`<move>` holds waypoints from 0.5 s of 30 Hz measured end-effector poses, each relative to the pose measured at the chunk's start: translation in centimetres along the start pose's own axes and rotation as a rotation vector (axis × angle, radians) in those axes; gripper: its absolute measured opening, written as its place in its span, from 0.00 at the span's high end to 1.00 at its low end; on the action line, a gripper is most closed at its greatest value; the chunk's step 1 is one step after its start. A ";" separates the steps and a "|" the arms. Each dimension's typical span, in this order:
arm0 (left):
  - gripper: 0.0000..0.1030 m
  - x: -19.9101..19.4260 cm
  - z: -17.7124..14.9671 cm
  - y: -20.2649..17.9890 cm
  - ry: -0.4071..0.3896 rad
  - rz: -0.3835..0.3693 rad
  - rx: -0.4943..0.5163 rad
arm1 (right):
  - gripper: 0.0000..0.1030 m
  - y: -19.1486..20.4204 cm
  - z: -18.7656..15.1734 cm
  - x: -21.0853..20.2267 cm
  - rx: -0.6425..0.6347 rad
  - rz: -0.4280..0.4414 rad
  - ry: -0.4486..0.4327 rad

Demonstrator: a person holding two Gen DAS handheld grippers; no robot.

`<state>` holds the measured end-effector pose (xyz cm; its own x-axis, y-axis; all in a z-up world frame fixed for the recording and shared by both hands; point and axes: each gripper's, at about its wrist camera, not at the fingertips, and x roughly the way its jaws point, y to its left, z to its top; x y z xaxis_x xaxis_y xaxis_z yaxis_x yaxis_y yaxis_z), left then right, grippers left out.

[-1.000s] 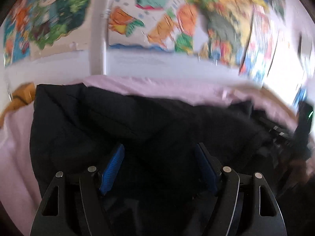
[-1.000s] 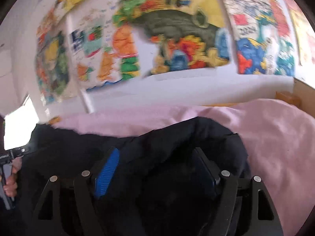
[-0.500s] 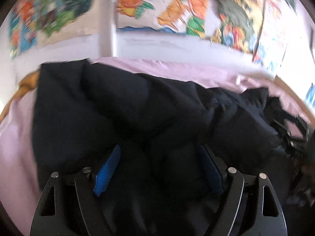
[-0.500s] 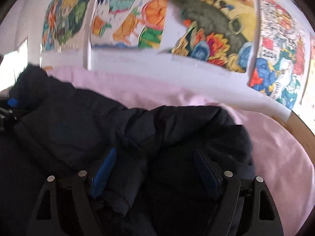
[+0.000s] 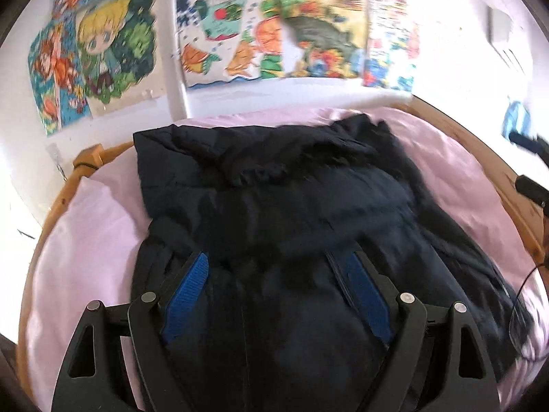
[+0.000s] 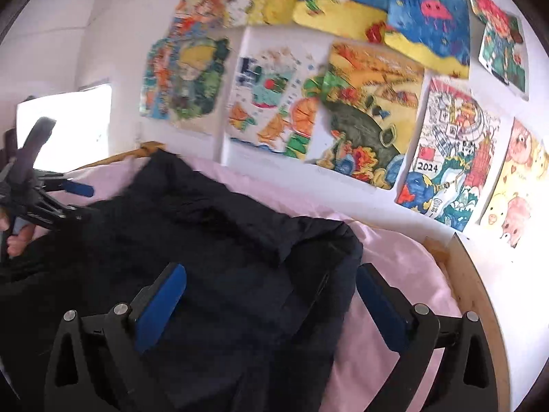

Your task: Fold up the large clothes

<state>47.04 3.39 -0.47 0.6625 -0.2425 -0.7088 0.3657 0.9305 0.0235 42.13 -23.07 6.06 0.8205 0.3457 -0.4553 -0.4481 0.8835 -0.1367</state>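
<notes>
Two tools wide – dark jacket (image 5: 291, 213) below

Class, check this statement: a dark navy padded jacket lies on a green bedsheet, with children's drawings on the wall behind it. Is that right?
Not quite. The bedsheet is pale pink, not green, as the left wrist view shows. The rest holds: the dark navy padded jacket lies on it, with children's drawings on the wall behind.
</notes>
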 end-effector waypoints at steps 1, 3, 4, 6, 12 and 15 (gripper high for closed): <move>0.22 -1.0 -0.5 -0.5 -0.004 0.006 0.019 | 0.00 0.6 -0.1 -1.3 -0.013 -0.002 -0.003; 0.21 -3.3 -2.0 -1.5 -0.015 0.027 0.059 | 0.00 2.1 -0.5 -4.4 -0.032 0.008 -0.011; 0.20 -3.8 -2.6 -1.7 -0.014 0.034 0.068 | 0.00 3.0 -0.7 -5.8 -0.035 0.005 -0.015; 0.20 -5.5 -3.7 -2.3 -0.012 0.059 0.067 | 0.00 4.5 -1.5 -7.5 -0.040 0.001 -0.013; 0.19 -8.8 -5.8 -2.2 0.047 0.079 0.032 | 0.00 8.2 -3.7 -10.2 -0.117 0.083 0.089; 0.19 -10.4 -5.9 -3.0 0.083 0.097 0.099 | 0.00 9.7 -5.3 -10.7 -0.257 0.116 0.201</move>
<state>35.19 4.71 2.60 0.6431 -0.1259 -0.7553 0.3685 0.9156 0.1611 27.13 -19.86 4.90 0.6840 0.3478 -0.6412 -0.6301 0.7246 -0.2791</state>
